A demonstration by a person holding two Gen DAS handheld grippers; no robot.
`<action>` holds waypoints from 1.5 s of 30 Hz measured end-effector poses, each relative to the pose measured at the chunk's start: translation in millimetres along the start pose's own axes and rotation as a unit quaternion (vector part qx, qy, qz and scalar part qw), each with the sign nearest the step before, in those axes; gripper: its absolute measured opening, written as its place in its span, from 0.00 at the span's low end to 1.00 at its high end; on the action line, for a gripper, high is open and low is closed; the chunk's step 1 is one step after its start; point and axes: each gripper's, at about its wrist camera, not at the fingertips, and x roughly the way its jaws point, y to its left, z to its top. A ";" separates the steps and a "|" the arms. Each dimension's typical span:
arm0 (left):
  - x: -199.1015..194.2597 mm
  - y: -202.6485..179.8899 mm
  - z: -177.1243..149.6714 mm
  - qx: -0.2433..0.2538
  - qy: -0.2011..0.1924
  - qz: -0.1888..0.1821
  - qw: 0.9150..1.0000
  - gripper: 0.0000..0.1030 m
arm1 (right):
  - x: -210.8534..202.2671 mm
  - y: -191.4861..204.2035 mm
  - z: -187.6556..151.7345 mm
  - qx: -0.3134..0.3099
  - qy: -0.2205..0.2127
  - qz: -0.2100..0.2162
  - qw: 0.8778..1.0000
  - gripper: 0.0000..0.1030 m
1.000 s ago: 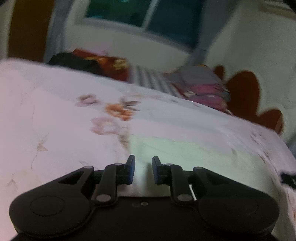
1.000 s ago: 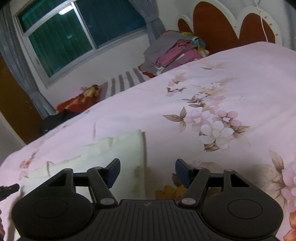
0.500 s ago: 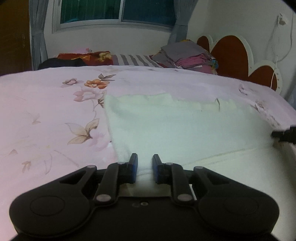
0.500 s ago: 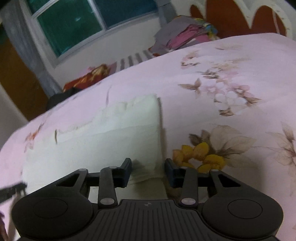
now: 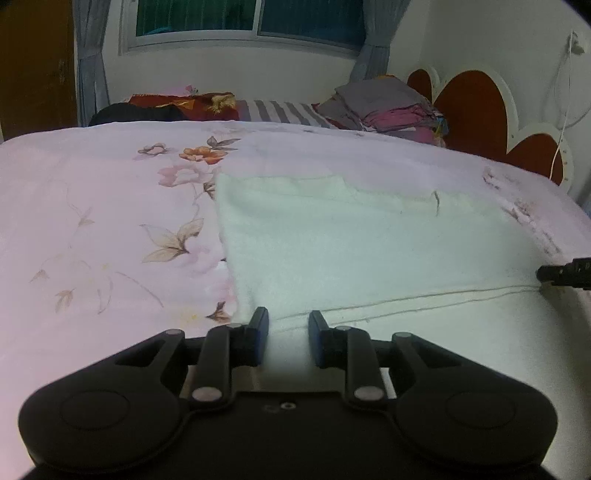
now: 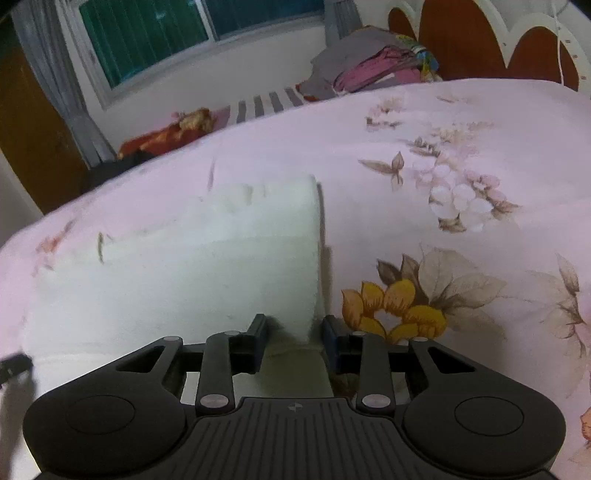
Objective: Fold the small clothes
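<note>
The white cloth (image 5: 369, 258) lies spread on the bed (image 5: 92, 221), both near corners now reached — the right tool (image 6: 291, 332) is closing around one, the left tool (image 5: 286, 328) opening, cloth between, neither visibly clamped.

left wrist: low, near bed (image 5: 92, 221) | right wrist: same | shared: window (image 5: 251, 18)

Left tongs (image 5: 286, 334), jaws opening, straddle the white cloth's (image 5: 369, 251) near-left corner on the floral bedsheet (image 5: 103, 229).
</note>
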 end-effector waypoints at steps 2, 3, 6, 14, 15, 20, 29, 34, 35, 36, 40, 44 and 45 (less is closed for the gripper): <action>-6.8 4.0 6.2 -0.003 -0.029 -0.009 1.000 0.28 | -13.1 -0.5 4.3 -0.003 -0.034 0.004 0.999 0.31; -5.6 6.1 13.0 -0.005 -0.037 -0.012 0.999 0.31 | -16.6 -1.6 7.9 -0.004 -0.048 0.006 0.999 0.31; 11.1 4.5 45.4 0.006 -0.059 -0.021 0.998 0.34 | -10.5 -2.5 22.6 -0.004 -0.060 0.000 0.998 0.29; 95.9 16.0 72.4 0.028 -0.004 0.027 0.999 0.36 | 53.5 25.2 43.8 -0.043 0.007 0.011 0.999 0.13; 93.3 25.6 68.3 0.008 -0.021 0.015 1.000 0.36 | 59.6 26.7 42.7 -0.047 0.006 0.010 0.999 0.13; 55.3 24.8 53.4 0.002 -0.033 0.014 0.999 0.36 | 43.4 14.0 47.9 -0.010 -0.025 0.008 1.000 0.13; 18.4 7.1 16.0 0.005 -0.019 -0.010 1.000 0.42 | 14.1 20.4 22.4 -0.025 -0.022 0.007 0.999 0.13; -18.1 10.7 -11.6 0.031 -0.011 -0.009 0.999 0.48 | -34.8 13.8 -2.2 -0.009 -0.030 0.007 0.999 0.13; -28.8 13.1 -21.7 0.029 -0.009 -0.007 1.000 0.61 | -44.0 11.0 -8.7 0.001 -0.026 0.007 1.000 0.13; -36.7 14.6 -29.9 0.029 -0.011 -0.001 1.000 0.69 | -52.4 5.7 -16.5 0.010 -0.021 0.002 1.000 0.13; -79.3 17.9 -64.0 0.022 -0.020 0.018 0.999 0.81 | -84.9 -3.0 -40.5 0.024 -0.021 -0.016 0.999 0.14; -111.2 22.8 -93.3 -0.003 -0.005 0.018 1.000 0.68 | -112.1 -9.6 -61.7 0.035 -0.030 -0.010 0.999 0.60; -117.7 23.3 -100.6 -0.011 0.003 0.013 1.000 0.65 | -117.4 -10.2 -65.4 0.033 -0.037 -0.004 0.999 0.59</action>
